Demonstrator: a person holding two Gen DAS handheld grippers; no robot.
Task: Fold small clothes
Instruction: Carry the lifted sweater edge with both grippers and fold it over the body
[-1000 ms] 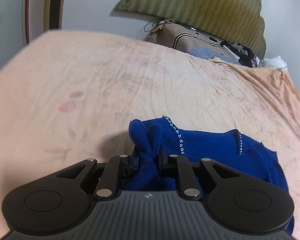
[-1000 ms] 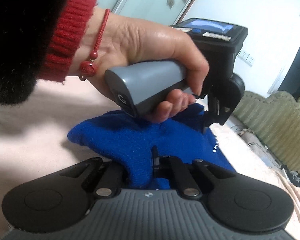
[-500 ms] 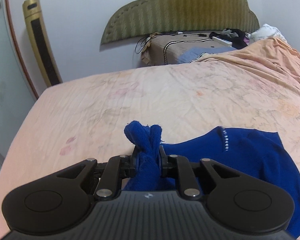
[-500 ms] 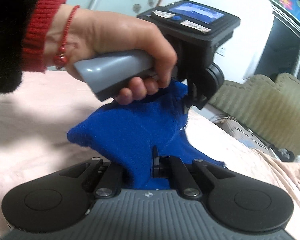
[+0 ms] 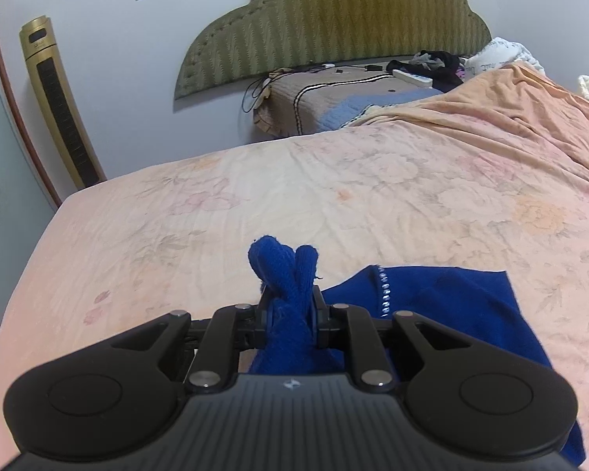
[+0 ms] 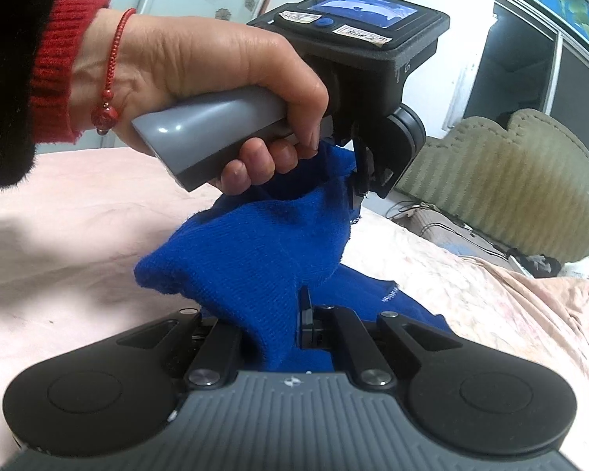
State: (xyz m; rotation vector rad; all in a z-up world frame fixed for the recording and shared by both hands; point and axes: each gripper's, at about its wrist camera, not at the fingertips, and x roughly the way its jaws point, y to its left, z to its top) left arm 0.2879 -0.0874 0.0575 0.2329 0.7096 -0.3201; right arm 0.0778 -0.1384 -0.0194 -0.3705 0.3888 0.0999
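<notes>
Change: your blue knit garment (image 5: 443,306) now hangs higher off the bed sheet (image 5: 333,204) than a second ago, more headboard (image 5: 333,19) showing. Left gripper (image 5: 288,314): clenched on a bunched fold. Right gripper (image 6: 294,314): clenched on another edge; your left hand (image 6: 200,78) is directly ahead of it. Beyond the garment: pillow (image 5: 333,102), tower fan (image 5: 59,106). Sheet beyond the garment lies bare to its edge.

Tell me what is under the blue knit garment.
Under the blue knit garment lies the peach floral bedsheet, bare all around it. Whatever sits directly beneath the spread cloth is covered and cannot be seen.
</notes>
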